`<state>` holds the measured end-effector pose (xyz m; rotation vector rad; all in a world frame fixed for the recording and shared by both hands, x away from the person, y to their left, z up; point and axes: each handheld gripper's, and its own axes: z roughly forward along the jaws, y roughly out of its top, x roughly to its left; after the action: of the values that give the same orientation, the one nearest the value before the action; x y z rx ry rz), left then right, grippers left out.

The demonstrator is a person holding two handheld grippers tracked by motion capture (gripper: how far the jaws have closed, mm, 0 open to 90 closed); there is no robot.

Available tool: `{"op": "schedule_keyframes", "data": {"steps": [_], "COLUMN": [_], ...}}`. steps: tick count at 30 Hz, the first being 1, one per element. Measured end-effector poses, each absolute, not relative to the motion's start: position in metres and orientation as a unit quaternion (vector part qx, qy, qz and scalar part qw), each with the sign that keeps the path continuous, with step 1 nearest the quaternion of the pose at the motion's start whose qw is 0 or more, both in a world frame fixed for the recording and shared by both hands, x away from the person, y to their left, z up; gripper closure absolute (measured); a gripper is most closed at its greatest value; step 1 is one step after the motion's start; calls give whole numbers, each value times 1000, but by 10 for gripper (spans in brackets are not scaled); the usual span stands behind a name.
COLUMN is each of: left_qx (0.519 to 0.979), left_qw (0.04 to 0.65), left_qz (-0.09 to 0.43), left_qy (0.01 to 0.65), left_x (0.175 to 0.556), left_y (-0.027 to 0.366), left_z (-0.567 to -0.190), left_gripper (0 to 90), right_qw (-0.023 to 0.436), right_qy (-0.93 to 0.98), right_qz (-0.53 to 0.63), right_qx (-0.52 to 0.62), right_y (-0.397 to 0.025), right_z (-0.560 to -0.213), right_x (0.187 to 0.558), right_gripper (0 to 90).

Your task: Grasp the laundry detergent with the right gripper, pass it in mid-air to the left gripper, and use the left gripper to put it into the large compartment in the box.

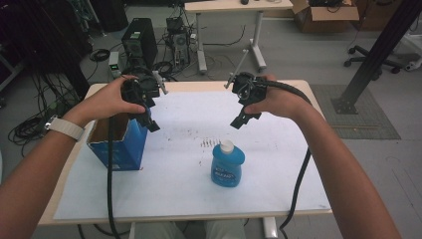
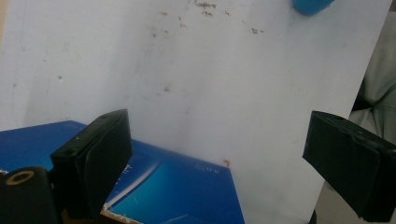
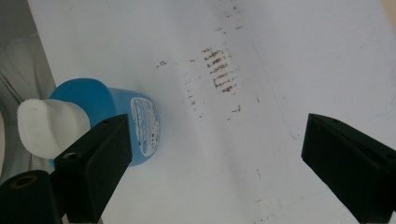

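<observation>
Beneath both pairs of fingers lies the table [image 1: 298, 89], covered by a white sheet [image 1: 189, 184] that shows in both gripper views as the pale ground between the jaws. Brown smudges [image 3: 222, 70] mark the sheet; in the right gripper view they sit ahead of the fingers, nearer the left one.

Next in size is the blue box [image 1: 119, 149], open at the top and standing at the sheet's left edge. The left gripper [image 1: 148, 122] hangs over the box's near-right corner, held by the person's left hand [image 1: 107, 99]. In the left gripper view the box [image 2: 177, 191] lies low between the fingers, reaching under the left finger [image 2: 95, 158] and stopping well short of the right one. Those fingers are spread wide, with nothing between them.

The blue bottle [image 1: 227, 167], with a white cap [image 1: 227, 146], stands upright on the sheet, below and between the two grippers in the high view, apart from both. The right gripper [image 1: 240, 119], held by the right hand [image 1: 278, 102], hangs above the sheet beyond the bottle. In the right gripper view the bottle [image 3: 135, 121] stands just behind the left finger [image 3: 98, 163], partly hidden by it, its cap [image 3: 49, 126] to that finger's outer side. These fingers too are spread wide and grip nothing.

A small edge of the bottle [image 2: 310, 5] shows far ahead of the left gripper's fingers, toward the right one.
</observation>
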<state>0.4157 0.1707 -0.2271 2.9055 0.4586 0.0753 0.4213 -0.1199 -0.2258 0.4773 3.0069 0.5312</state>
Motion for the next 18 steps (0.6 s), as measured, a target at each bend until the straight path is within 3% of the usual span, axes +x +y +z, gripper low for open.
{"op": "schedule_keyframes", "data": {"steps": [18], "left_qx": [983], "left_qw": [97], "left_qz": [32], "left_qy": [154], "left_x": [410], "left_y": [165], "left_z": [-225], "left_gripper": [83], "right_qw": [30], "right_qy": [969], "right_qz": [182], "right_qx": [166], "right_y": [-132], "right_z": [-211], "right_x": [408], "right_gripper": [76]}}
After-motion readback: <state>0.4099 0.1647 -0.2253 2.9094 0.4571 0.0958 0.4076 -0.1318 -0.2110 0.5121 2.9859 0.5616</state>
